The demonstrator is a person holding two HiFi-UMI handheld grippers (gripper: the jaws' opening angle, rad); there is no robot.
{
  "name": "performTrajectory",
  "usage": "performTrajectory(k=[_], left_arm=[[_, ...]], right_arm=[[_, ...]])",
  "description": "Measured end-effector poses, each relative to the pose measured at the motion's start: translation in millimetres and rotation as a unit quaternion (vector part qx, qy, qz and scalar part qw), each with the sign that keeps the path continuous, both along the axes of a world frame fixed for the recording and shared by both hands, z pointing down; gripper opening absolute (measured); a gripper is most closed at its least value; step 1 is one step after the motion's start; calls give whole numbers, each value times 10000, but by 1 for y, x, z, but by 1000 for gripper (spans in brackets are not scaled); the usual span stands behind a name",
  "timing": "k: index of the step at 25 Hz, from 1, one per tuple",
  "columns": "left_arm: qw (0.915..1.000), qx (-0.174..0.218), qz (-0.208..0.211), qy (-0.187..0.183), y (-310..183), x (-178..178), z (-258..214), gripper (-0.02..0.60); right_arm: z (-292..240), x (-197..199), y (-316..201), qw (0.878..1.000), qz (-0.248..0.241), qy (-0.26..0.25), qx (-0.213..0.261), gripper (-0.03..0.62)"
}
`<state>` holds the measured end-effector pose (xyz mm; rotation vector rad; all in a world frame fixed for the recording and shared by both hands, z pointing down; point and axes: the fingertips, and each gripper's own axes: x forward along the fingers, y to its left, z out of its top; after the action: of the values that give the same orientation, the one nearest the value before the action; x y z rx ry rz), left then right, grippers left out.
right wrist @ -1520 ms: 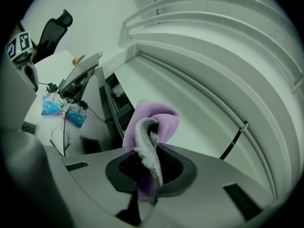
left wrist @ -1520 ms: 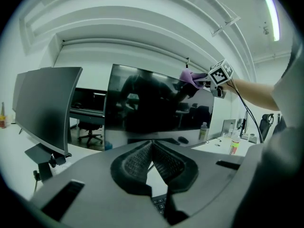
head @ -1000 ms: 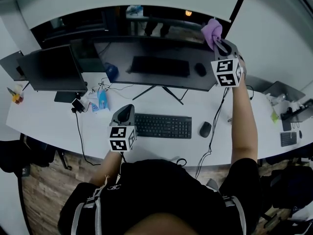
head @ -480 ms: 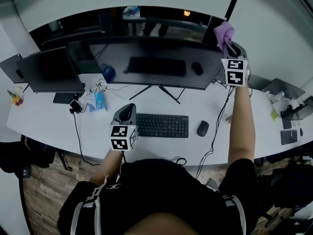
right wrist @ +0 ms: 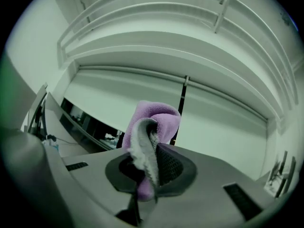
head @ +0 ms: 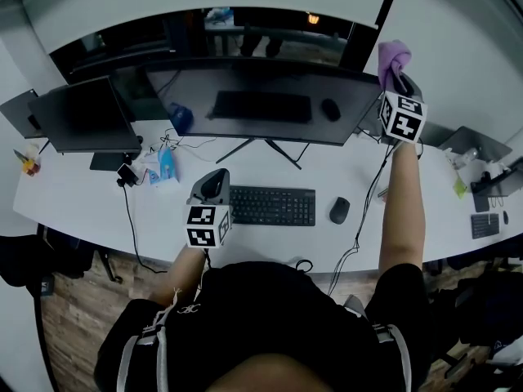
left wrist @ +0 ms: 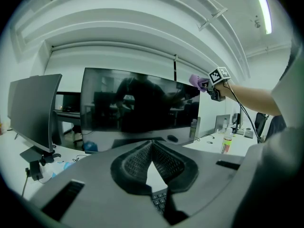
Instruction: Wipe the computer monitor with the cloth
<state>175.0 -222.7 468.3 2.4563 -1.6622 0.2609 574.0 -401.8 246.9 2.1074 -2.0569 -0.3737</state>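
A white desk [head: 73, 194] is spread beneath both grippers. The wide dark computer monitor [head: 261, 104] is stood ahead of the left gripper [head: 214, 183] and just to the left of the raised right gripper [head: 392, 73]. A smaller second monitor [head: 82, 117] is seen ahead of the left gripper and off to its left. A black keyboard [head: 272, 207] is laid just to the right of the left gripper, which is held low near the desk's front edge. That gripper's jaws are pressed together at the tips, and nothing is caught between them. The right gripper is held up on an outstretched arm beside the monitor's upper right corner. Its jaws are clamped on a purple cloth [right wrist: 159, 118], which is bunched and pushed out past the jaw tips. Whether the cloth is touching the screen cannot be told. A black mouse [head: 339, 211] is seen on the desk below the right gripper.
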Motion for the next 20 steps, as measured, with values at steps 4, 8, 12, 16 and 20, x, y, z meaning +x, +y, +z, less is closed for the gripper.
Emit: performTrajectory(k=[4,8,12,16,20], left_arm=[[10000,25,48,-9,3,2,-2,14],[10000,-7,23,-20,7,-3,0,14],[10000,-48,53,-49,11,-4,2,14],[9999,-95,95,-88,15,-4,6,14],[9998,-134,88,-125,17,-8,8,12]], right_arm=[[2,18,6,9954,14,-956,81,55],[21,32,9,9864,8,-1630,-222,55],[55,33,8,9668,-428,-2452,-574,55],[92,30,8,9584,-515,-2670,-868,55],[119,28,8,9552,-485,-2704,-1103,55]])
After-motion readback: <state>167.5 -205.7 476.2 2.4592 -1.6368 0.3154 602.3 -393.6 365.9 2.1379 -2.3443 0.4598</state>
